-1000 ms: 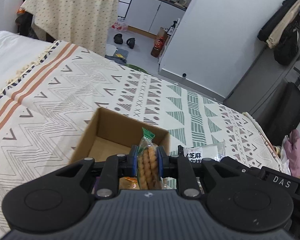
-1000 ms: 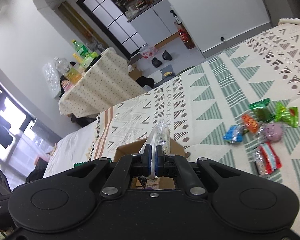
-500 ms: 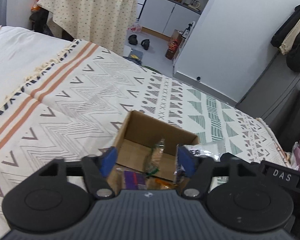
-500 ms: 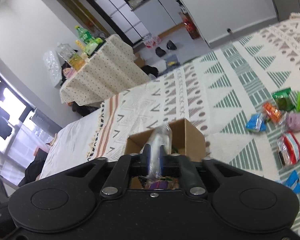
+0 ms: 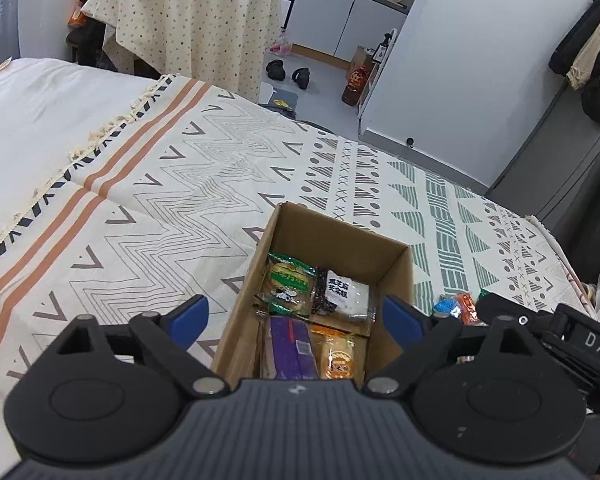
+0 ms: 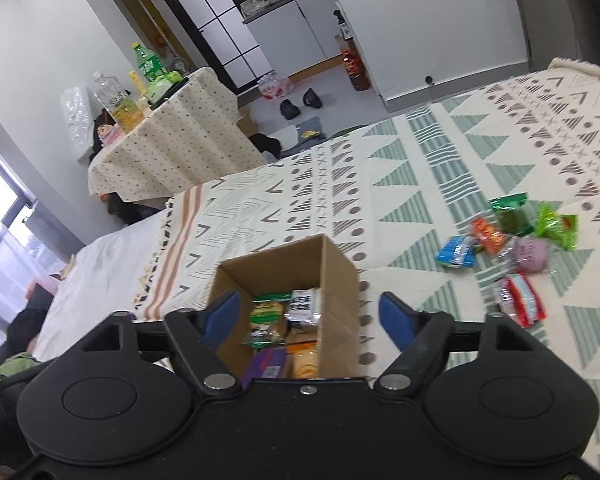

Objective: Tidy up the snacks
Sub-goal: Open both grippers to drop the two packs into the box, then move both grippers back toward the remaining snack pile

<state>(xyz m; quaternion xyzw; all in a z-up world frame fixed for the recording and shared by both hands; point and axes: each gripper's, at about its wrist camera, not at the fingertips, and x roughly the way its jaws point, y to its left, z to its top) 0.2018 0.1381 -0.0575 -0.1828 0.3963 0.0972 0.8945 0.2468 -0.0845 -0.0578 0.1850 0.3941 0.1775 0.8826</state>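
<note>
Patterned bedspread (image 5: 204, 184) carries everything: nearest, the left hand-held gripper (image 5: 296, 316) and right hand-held gripper (image 6: 310, 314) both gape wide, empty, above the cardboard box (image 5: 336, 236) holding packets; loose snacks (image 6: 508, 240) lie beyond.

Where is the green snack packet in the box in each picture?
Left wrist view: the green snack packet lies in the far left part of the cardboard box, just above picture centre.
Right wrist view: the same packet lies left of centre inside the box.
Shared landmark: the white packet with black writing, right beside it.
</note>
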